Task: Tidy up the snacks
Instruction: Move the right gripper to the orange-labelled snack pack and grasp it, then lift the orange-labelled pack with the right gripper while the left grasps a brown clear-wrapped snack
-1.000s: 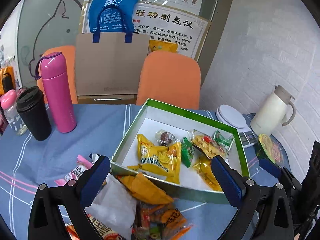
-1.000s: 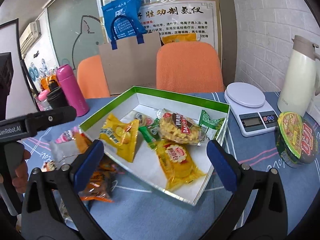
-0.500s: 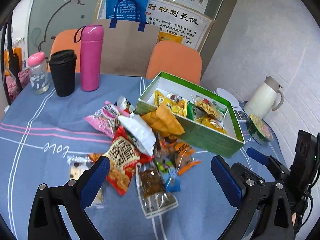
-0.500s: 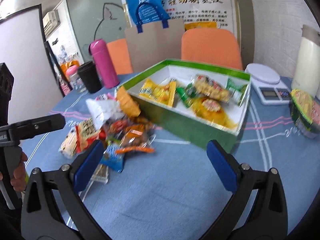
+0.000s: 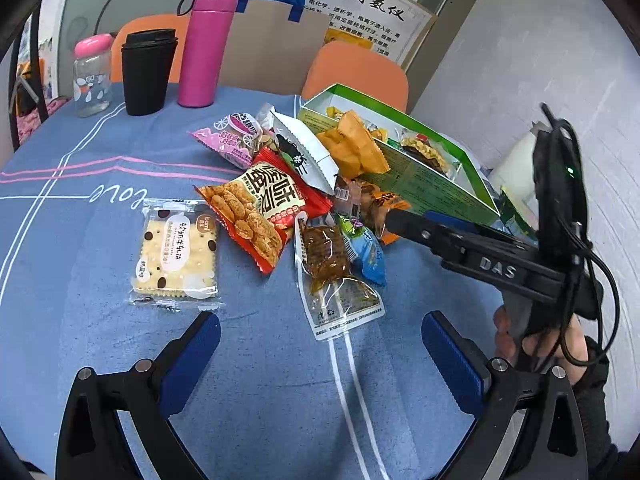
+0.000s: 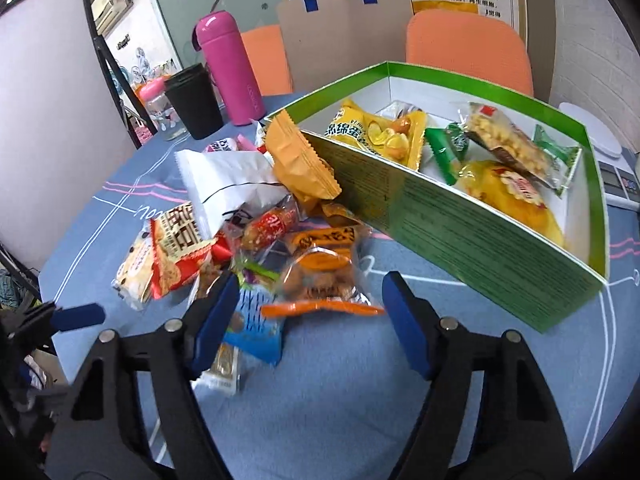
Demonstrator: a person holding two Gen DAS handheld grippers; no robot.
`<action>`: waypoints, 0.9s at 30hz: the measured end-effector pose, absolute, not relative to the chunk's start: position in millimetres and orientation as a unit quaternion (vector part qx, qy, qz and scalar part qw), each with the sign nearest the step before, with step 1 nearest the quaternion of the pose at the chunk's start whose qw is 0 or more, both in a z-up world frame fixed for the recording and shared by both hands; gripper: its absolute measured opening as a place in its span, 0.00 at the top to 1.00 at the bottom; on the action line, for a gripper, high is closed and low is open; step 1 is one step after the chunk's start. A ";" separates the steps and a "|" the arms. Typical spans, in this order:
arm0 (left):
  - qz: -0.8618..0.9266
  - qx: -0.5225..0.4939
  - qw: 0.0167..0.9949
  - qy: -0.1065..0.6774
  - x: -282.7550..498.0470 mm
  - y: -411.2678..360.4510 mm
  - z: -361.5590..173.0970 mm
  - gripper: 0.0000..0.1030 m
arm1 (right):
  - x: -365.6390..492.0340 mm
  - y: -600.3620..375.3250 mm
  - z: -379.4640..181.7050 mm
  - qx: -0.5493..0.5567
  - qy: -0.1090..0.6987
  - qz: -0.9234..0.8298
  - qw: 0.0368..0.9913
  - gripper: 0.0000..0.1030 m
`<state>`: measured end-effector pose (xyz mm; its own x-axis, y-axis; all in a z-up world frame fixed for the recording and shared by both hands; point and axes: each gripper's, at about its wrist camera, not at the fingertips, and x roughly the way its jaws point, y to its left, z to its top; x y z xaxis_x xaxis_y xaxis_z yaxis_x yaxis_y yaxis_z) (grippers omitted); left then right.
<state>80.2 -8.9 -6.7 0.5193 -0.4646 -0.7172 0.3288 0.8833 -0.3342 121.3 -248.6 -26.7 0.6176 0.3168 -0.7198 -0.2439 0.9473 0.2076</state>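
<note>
A heap of loose snack packets lies on the blue tablecloth: a cracker packet (image 5: 176, 254), a red packet (image 5: 260, 208), a clear packet with a brown snack (image 5: 328, 264), a white packet (image 5: 304, 152) and an orange one (image 5: 352, 148). Behind them stands the green box (image 6: 460, 220), holding a yellow packet (image 6: 380, 136) and several others. My left gripper (image 5: 320, 356) is open and empty, just short of the heap. My right gripper (image 6: 310, 320) is open, its fingers either side of an orange-edged clear packet (image 6: 320, 280), not gripping it.
A pink flask (image 5: 206, 46), a black cup (image 5: 148, 72) and a small pink-lidded bottle (image 5: 92, 74) stand at the table's far left. A kitchen scale (image 6: 608, 160) sits beyond the box. Orange chairs and a paper bag are behind the table.
Both grippers have drawn back from over the box and dropped toward the loose heap. The right gripper's fingers have narrowed somewhat and now flank the orange-edged packet.
</note>
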 end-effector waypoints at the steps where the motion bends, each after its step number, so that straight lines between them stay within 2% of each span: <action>1: -0.228 -0.075 0.869 0.432 79.5 -8.4 -5.3 0.01 | 126.7 -247.7 -29.6 0.045 0.411 0.153 0.898 0.28; 3: -0.226 -0.071 0.872 0.428 79.4 -7.5 -3.3 0.01 | 134.3 -247.0 -35.7 0.044 0.419 0.145 0.895 0.32; 4: -0.228 -0.072 0.872 0.427 79.9 -7.2 -3.3 0.01 | 136.4 -248.0 -39.1 0.044 0.423 0.141 0.894 0.44; 7: -0.236 -0.068 0.871 0.425 82.9 -12.7 -2.3 0.06 | 130.9 -256.4 -40.5 0.057 0.424 0.142 0.893 0.49; 8: -0.239 -0.066 0.871 0.425 84.1 -15.5 -2.4 0.11 | 125.8 -258.6 -38.6 0.050 0.420 0.134 0.896 0.50; 9: -0.243 -0.065 0.869 0.426 86.5 -18.8 -3.3 0.16 | 119.3 -261.3 -36.4 0.041 0.415 0.124 0.900 0.50; 13: -0.244 -0.071 0.863 0.437 104.8 -33.5 -12.0 0.23 | 92.5 -278.7 -32.8 0.050 0.409 0.107 0.905 0.51; 15: -0.240 -0.079 0.859 0.445 117.5 -39.5 -18.1 0.35 | 81.3 -283.6 -34.2 0.052 0.408 0.103 0.906 0.51; 18: -0.231 -0.098 0.848 0.467 134.8 -42.8 -30.5 0.48 | 70.2 -289.9 -35.9 0.058 0.407 0.101 0.906 0.51; 27: -0.219 -0.123 0.841 0.478 152.9 -48.7 -35.0 0.48 | 68.7 -289.9 -36.2 0.064 0.404 0.107 0.906 0.50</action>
<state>152.9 -48.7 -35.0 0.4465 -0.4867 -0.7509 0.2514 0.8736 -0.4168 68.7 -289.9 -36.2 0.6510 0.2451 -0.7184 -0.1417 0.9690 0.2023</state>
